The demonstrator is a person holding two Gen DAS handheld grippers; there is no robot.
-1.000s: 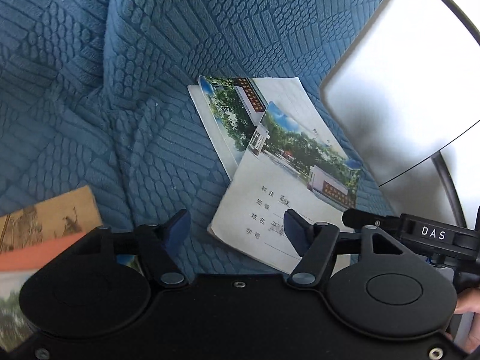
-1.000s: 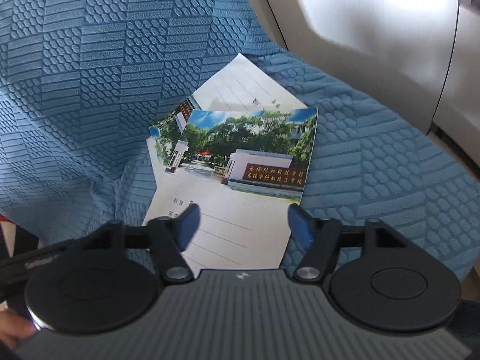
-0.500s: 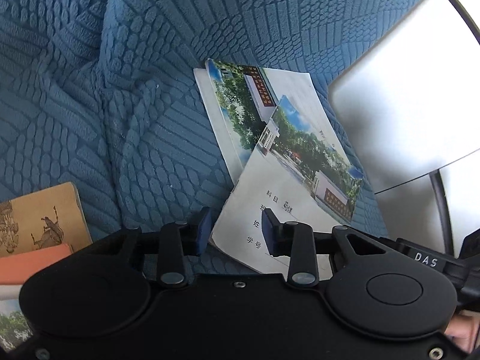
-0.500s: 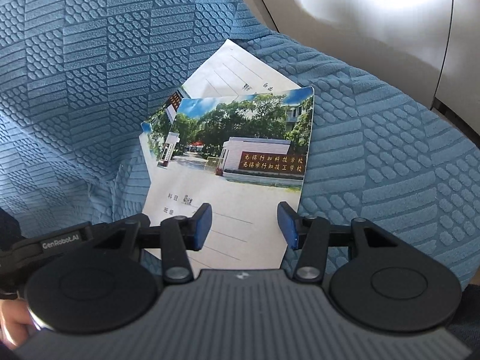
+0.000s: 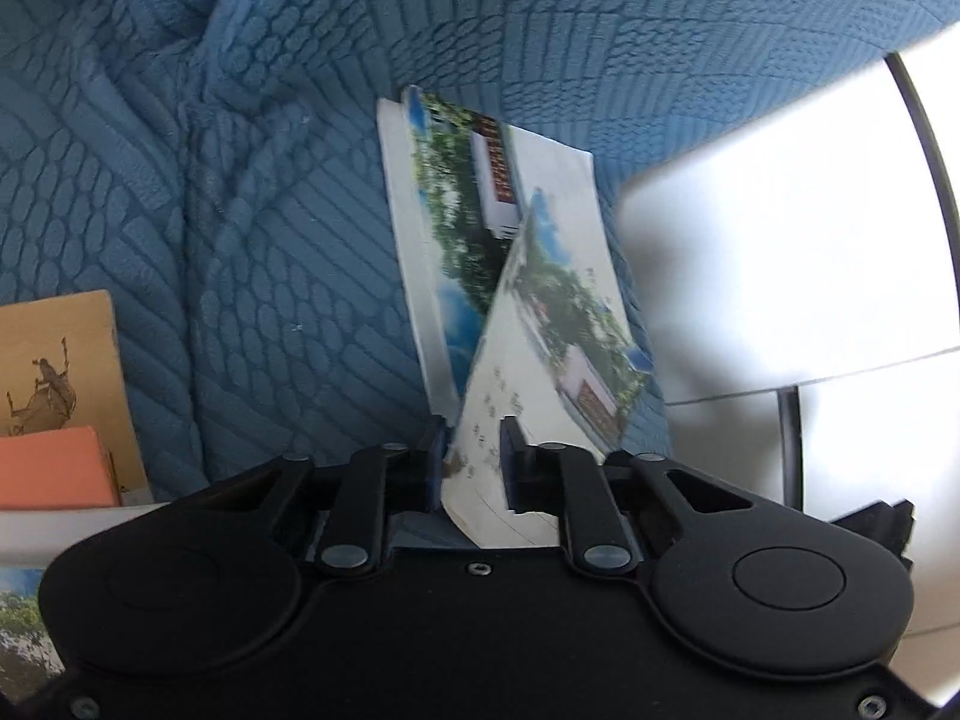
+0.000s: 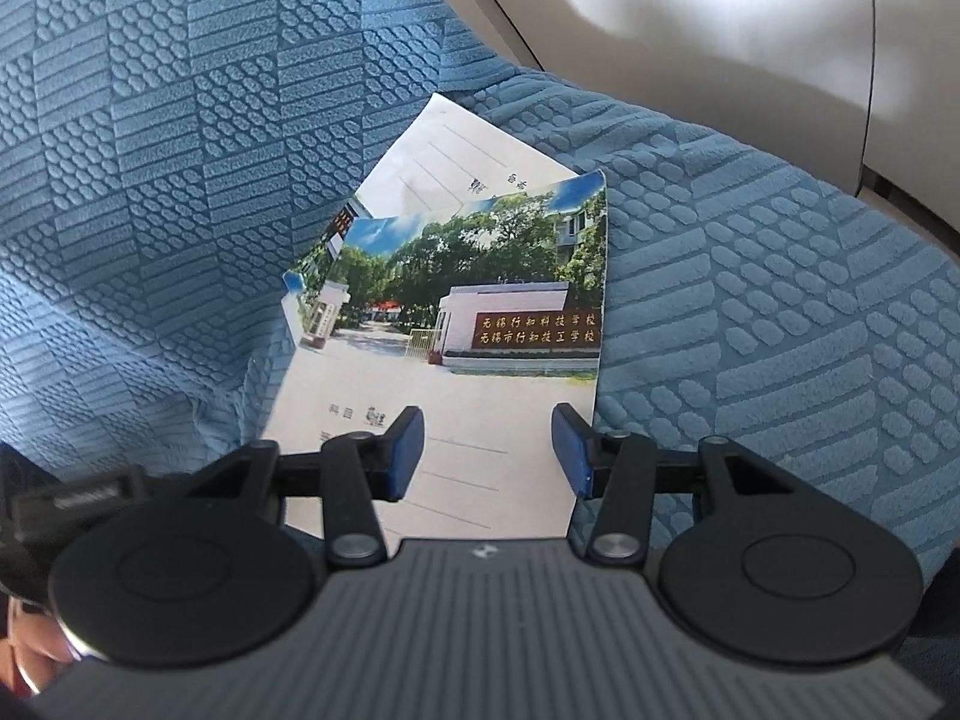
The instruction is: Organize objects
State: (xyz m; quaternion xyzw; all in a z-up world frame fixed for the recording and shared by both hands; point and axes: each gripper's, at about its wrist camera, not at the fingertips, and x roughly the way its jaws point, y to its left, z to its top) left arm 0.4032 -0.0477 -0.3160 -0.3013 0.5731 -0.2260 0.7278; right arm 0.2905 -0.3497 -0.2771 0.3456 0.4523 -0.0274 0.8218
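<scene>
Across the whole scene runs a blue textured sofa cover (image 5: 288, 276), quilted in blocks of ribs and pebbles, creased where seat meets back. Off to the right of it the room shows only as a pale, glossy white surface (image 5: 780, 228), overexposed, with a thin dark line curving along its edge.

At the far left of the left wrist view lies a small pile: a tan booklet (image 5: 54, 354) printed with a figure on horseback, an orange cover (image 5: 48, 468) overlapping its lower part, and under those a corner of another cover with green trees (image 5: 24, 630).

Further right, two thin notebooks overlap on the sofa. The lower notebook (image 5: 456, 228) lies flat, its photo cover of trees and a white gatehouse partly hidden. The upper notebook (image 5: 540, 360) crosses it at an angle, and its near white edge runs between the jaws of the left gripper (image 5: 471, 462), which have closed to a narrow gap on that edge; the notebook looks lifted and tilted there, though the view is blurred.

From the right wrist view the same upper notebook (image 6: 480, 324) shows its school-gate photo with gold characters on a dark red sign, and ruled lines below. The right gripper (image 6: 486, 450) hovers over that lined lower part, jaws spread wide and gripping nothing, one blue pad (image 6: 405, 450) over the white paper and the other near the notebook's right edge.
</scene>
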